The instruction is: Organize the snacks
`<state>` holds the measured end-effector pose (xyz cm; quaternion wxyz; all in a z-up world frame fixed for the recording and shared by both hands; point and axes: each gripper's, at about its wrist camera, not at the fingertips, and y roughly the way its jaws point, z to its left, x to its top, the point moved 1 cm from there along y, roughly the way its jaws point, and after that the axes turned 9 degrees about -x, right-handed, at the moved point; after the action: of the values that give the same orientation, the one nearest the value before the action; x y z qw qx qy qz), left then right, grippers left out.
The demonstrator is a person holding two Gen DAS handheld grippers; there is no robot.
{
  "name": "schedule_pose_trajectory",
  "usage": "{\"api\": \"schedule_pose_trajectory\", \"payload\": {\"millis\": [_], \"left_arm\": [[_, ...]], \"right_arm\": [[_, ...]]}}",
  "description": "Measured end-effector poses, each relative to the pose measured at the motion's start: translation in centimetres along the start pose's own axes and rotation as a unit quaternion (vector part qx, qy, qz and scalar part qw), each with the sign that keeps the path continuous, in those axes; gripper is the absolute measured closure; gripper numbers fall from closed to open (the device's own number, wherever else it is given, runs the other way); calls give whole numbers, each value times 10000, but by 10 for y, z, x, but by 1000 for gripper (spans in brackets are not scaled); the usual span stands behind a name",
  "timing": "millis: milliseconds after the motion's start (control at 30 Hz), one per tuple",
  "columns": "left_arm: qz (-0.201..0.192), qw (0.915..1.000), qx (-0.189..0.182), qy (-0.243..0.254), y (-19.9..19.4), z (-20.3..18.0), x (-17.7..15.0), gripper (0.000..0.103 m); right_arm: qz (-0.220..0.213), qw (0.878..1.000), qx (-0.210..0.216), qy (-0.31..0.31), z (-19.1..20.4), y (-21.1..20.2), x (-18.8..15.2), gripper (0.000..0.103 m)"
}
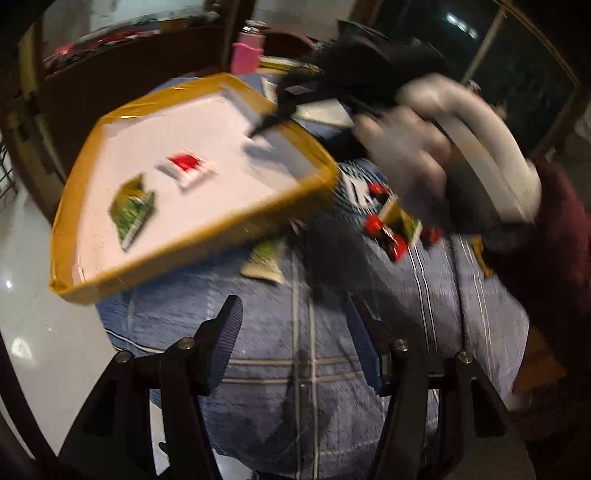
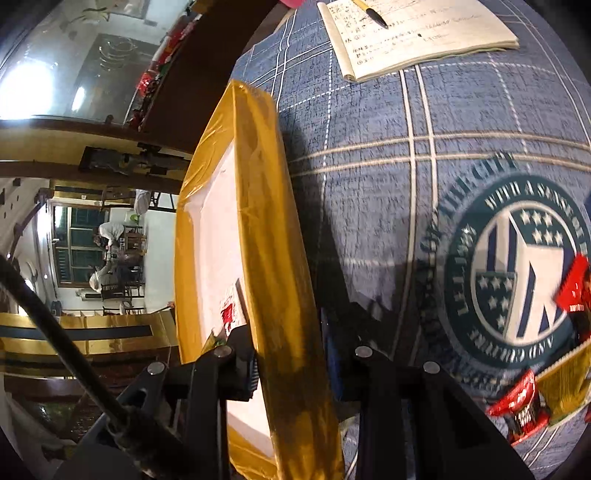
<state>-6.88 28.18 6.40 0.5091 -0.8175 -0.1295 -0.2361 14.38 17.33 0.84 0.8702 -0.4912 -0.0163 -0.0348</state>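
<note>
right gripper: fingers astride tray wall, grip unclear | left gripper: spread, empty, tray ahead-left | red packet, green packet inside tray

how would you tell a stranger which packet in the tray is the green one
Find the shallow gold-rimmed tray with a white floor, on the blue plaid cloth. Two packets lie inside. The green packet sits nearest the tray's left end; its neighbour is red and white.

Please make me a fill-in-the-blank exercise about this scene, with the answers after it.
The right gripper grips the tray's ___ wall.
A pen lies on the ___.
The left gripper holds ___.
In the tray, a green packet lies beside a ___ one.
Answers: yellow, notebook, nothing, red.
</note>
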Motion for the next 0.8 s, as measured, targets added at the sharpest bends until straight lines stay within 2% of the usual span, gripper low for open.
{"api": "schedule_pose_trajectory", "payload": {"millis": [100, 167, 300, 400, 467, 500, 567, 667, 733, 800], "left_arm": [[34, 9988, 318, 361, 12, -9, -1, 43], [-9, 9982, 426, 420, 24, -6, 6, 43], [102, 9980, 492, 391, 54, 10, 19, 43], [208, 9969, 478, 583, 71, 10, 24, 43], [302, 9969, 354, 627, 81, 7, 27, 45], [344, 9969, 318, 624, 85, 6, 29, 56], [399, 9972, 151, 611, 90, -1, 32, 68], [492, 9971, -330, 485, 98, -16, 33, 70], [569, 9946, -701, 511, 103, -33, 28, 70], [636, 9912, -1131, 274, 102, -37, 24, 69]], "right_arm": [[-15, 10000, -56, 30, 4, -1, 6, 76], [-2, 10000, -66, 45, 4, -1, 8, 76], [20, 9999, -167, -8, 6, -5, 11, 76], [18, 9997, -227, -97, 9, -8, 12, 76], [20, 9996, -250, -119, 7, -10, 14, 76], [23, 9996, -249, -113, 5, -11, 14, 76], [19, 9997, -250, -53, 2, -13, 16, 76], [47, 9997, -228, 110, -9, -16, 16, 76], [117, 9995, -227, 183, -14, -17, 13, 77], [213, 9992, -218, 277, -17, -16, 9, 77]]}}
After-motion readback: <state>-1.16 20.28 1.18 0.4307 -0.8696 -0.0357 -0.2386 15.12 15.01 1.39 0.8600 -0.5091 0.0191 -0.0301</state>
